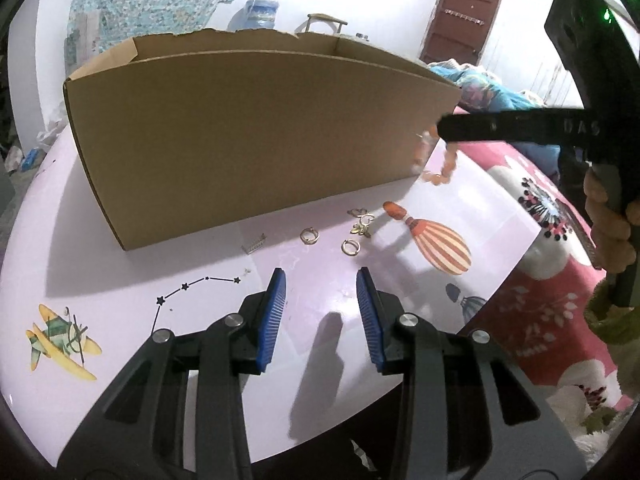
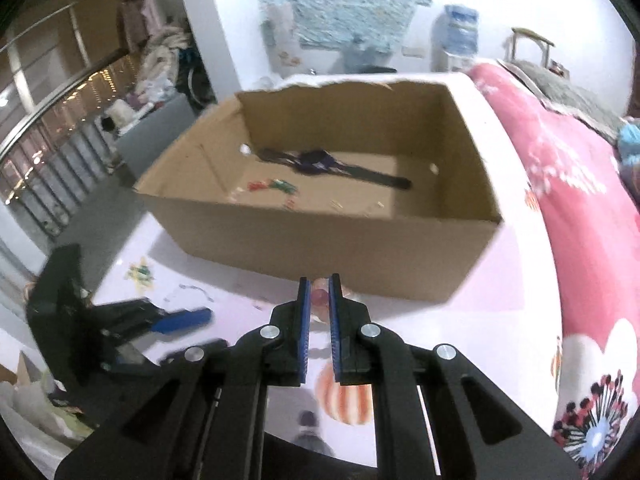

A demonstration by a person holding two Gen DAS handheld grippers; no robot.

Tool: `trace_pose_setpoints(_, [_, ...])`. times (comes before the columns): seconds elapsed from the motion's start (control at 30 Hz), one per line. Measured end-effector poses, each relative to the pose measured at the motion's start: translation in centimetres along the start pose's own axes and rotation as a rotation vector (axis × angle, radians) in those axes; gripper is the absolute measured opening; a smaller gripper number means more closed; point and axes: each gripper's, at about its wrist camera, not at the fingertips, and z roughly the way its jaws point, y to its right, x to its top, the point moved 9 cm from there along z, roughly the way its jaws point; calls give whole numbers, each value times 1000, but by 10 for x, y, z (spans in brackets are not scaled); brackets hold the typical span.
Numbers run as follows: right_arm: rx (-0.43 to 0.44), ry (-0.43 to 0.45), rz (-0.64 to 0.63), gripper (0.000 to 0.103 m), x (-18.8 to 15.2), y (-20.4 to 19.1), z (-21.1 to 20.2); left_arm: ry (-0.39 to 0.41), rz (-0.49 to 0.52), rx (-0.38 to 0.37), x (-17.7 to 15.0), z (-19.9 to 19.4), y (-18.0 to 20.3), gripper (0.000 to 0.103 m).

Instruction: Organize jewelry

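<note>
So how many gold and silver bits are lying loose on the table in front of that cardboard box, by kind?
2 gold rings lying apart
1 tangled gold cluster, its pieces too small to count singly
1 silver comb-like clip
Total: 4

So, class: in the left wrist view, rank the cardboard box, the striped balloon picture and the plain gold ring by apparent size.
1. cardboard box
2. striped balloon picture
3. plain gold ring

All lie at similar distance, so the order is safe.

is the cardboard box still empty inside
No, the right wrist view shows a dark wristwatch and small red and green pieces lying on the floor of the cardboard box.
</note>
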Motion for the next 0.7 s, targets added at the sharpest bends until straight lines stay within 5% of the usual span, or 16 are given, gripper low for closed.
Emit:
trace_pose_setpoints(0.37, [-123,-41,99,10,-34,69,22,-20,10,105,-4,-3,-13,35])
trace_pose_setpoints(0.7, [84,23,145,14,-7,48,25,59,-13,278,29,-26,-60,35])
